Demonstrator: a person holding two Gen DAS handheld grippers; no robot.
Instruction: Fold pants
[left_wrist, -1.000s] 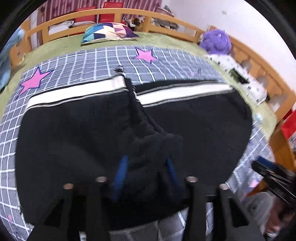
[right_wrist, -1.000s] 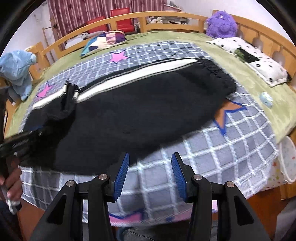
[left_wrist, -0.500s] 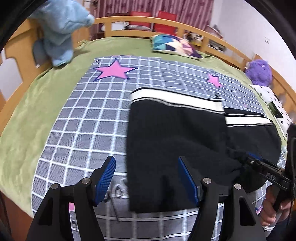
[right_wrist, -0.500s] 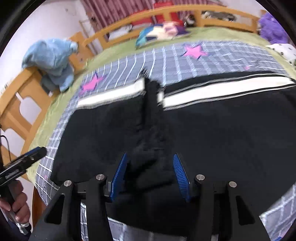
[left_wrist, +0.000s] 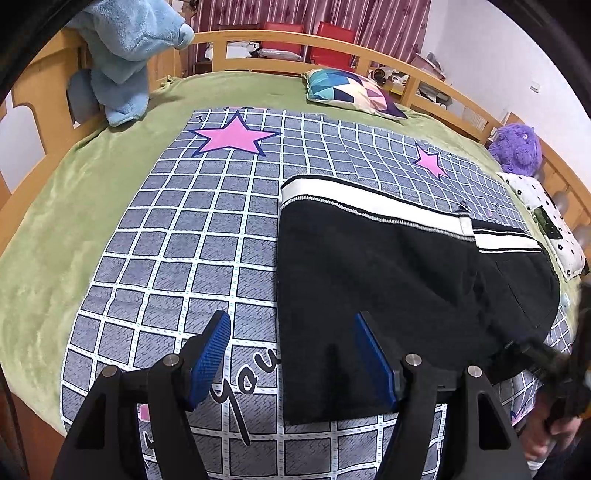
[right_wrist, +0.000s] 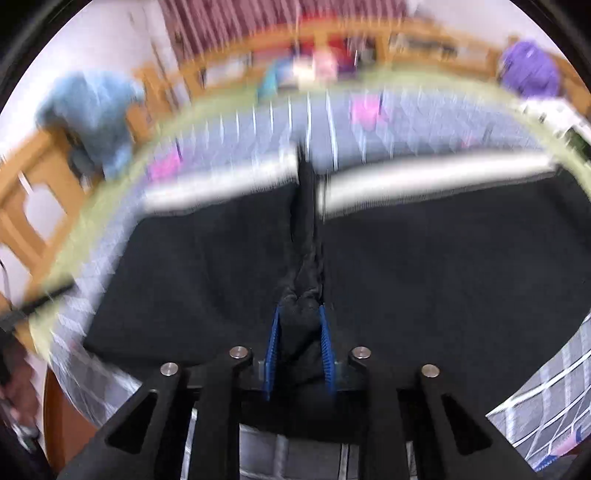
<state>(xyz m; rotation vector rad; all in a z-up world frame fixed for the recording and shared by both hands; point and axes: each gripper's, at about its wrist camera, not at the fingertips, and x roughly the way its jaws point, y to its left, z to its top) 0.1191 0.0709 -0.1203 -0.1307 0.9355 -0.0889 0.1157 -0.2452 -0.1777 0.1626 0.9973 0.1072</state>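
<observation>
The pants (left_wrist: 388, 295) lie flat on a grey checked blanket (left_wrist: 184, 236) spread over a bed with green bedding (left_wrist: 55, 206), black cloth with a white side stripe along the far edge. Their cut-straight left edge runs from the stripe down toward the camera, and everything left of it is bare blanket with a big pink star (left_wrist: 232, 137), open room reaching to the green bedding and the wooden bed rail (left_wrist: 280, 38). A blue plush toy (left_wrist: 125, 48) hangs at the far left rail; a patterned pillow (left_wrist: 351, 92) rests at the far side, a purple plush toy (left_wrist: 517, 147) at the far right. No containers show clearly. The left gripper (left_wrist: 291, 354) hovers over the near left corner of the pants with its jaws spread wide and nothing between the blue pads, the left pad above blanket, the right pad above black cloth. Half a second ago it stood in nearly the same place; a second ago it was pinching a ridge of cloth. In the right wrist view, badly blurred, the right gripper (right_wrist: 301, 350) has just been closing and now pinches a raised ridge of the black cloth between its pads, tighter than half a second ago. A hand (left_wrist: 554, 435) holding that gripper shows at the left view's far right edge.
</observation>
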